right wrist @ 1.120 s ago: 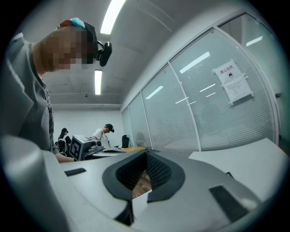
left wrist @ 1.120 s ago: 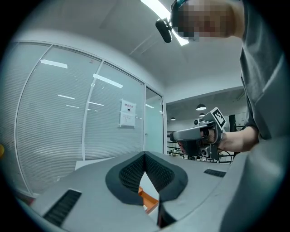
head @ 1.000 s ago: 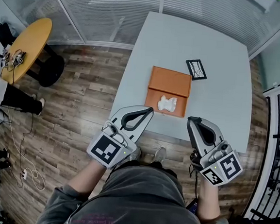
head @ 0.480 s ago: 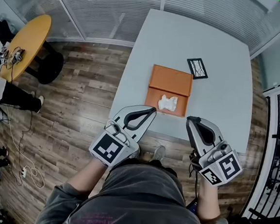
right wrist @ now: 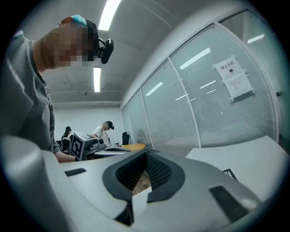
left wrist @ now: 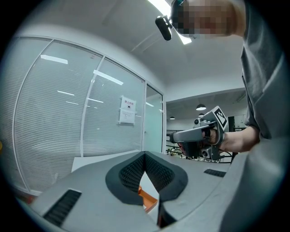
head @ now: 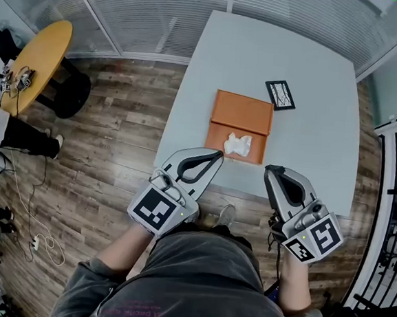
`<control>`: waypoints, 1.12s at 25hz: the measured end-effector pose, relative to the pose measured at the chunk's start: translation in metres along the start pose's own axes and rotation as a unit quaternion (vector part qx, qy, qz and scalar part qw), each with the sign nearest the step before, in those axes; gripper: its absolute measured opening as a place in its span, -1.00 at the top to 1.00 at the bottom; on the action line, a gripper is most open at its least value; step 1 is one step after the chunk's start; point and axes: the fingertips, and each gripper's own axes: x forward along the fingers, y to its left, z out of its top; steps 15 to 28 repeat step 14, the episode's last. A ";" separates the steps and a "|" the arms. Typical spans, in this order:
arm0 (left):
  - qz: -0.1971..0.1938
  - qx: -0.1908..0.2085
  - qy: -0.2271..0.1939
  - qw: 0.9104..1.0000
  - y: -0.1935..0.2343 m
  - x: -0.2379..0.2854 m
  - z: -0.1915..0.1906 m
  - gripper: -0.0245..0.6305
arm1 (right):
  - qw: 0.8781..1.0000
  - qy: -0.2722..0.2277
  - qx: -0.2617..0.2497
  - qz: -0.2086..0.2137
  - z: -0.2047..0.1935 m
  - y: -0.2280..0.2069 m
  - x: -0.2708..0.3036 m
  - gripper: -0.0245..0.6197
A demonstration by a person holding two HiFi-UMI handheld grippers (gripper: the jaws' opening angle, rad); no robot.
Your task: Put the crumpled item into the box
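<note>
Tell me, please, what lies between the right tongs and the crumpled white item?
In the head view, only a bare strip of pale grey table and the near rim of the flat orange box separate the right tongs from the crumpled white item.

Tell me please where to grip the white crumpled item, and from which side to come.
Probably from above, pinching across its bunched middle. The white crumpled item lies low on the near orange panel of the box, nothing over it, so a sideways approach might scrape the panel; its raised folds offer a hold. The left gripper and right gripper are both shut and must open first.
</note>
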 end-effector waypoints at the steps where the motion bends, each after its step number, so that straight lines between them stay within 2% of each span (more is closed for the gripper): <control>1: 0.000 -0.001 0.000 1.000 0.000 0.001 0.000 0.89 | 1.000 0.000 0.001 0.000 -0.001 0.000 0.000 0.91; 28: 0.000 0.004 0.007 1.000 -0.003 0.008 0.000 0.89 | 1.000 0.000 0.006 0.002 -0.001 -0.006 -0.005 0.91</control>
